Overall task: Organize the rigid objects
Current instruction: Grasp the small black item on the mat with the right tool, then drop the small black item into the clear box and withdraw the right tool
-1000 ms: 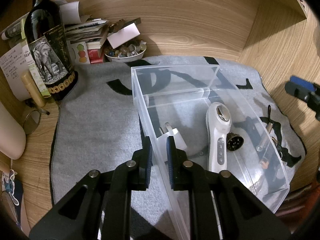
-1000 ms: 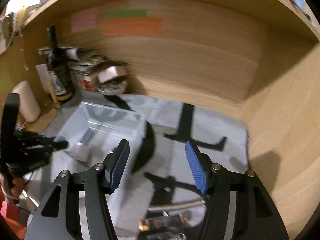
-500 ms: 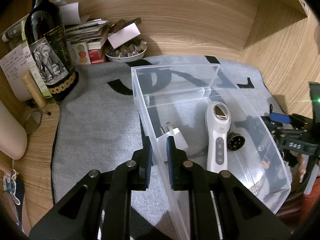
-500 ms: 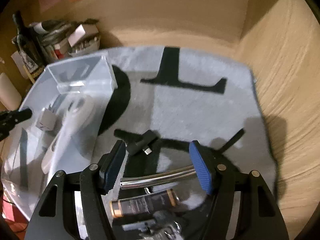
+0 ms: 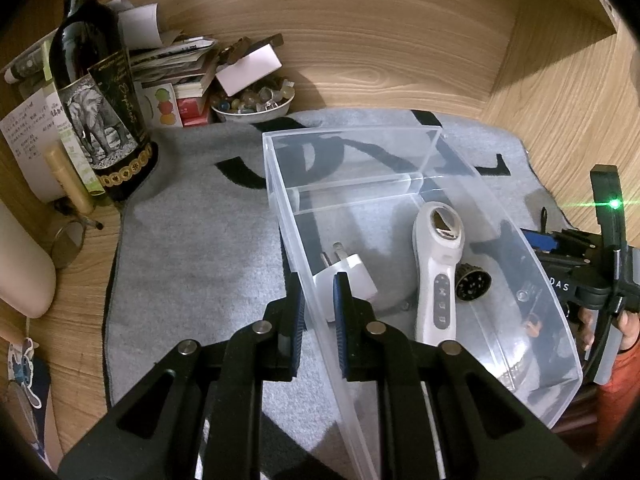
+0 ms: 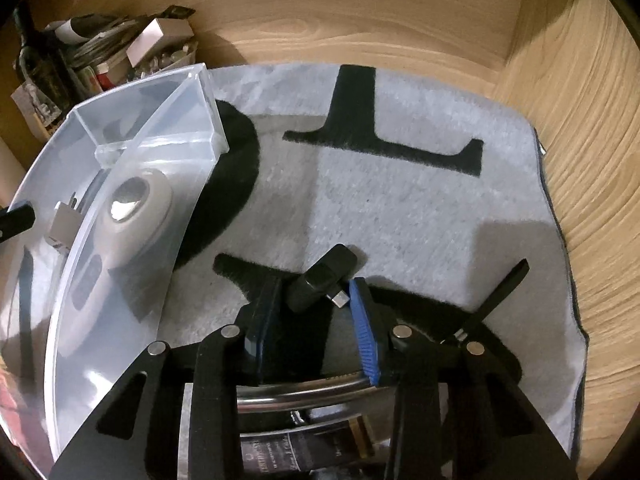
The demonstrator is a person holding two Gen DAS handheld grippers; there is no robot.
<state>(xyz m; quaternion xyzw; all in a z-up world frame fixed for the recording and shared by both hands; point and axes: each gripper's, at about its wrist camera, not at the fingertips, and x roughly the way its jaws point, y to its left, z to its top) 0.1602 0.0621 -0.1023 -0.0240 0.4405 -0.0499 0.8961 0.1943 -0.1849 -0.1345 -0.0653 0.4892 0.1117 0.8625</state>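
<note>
Plastic bin (image 5: 460, 184) wall is pinched by left gripper (image 5: 318, 304) | right gripper (image 6: 310, 312) jaws are closing around black dongle (image 6: 324, 278)

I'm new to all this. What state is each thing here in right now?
Clear bin: upright, open-topped, its side wall pinched.
Left claw: shut on the bin's wall.
Right claw: closing around the black dongle, pads not clearly pressing yet.
Black dongle: lying on the mat, outside the bin.
White plug: lying inside the bin.
White handheld device: lying inside the bin.
</note>
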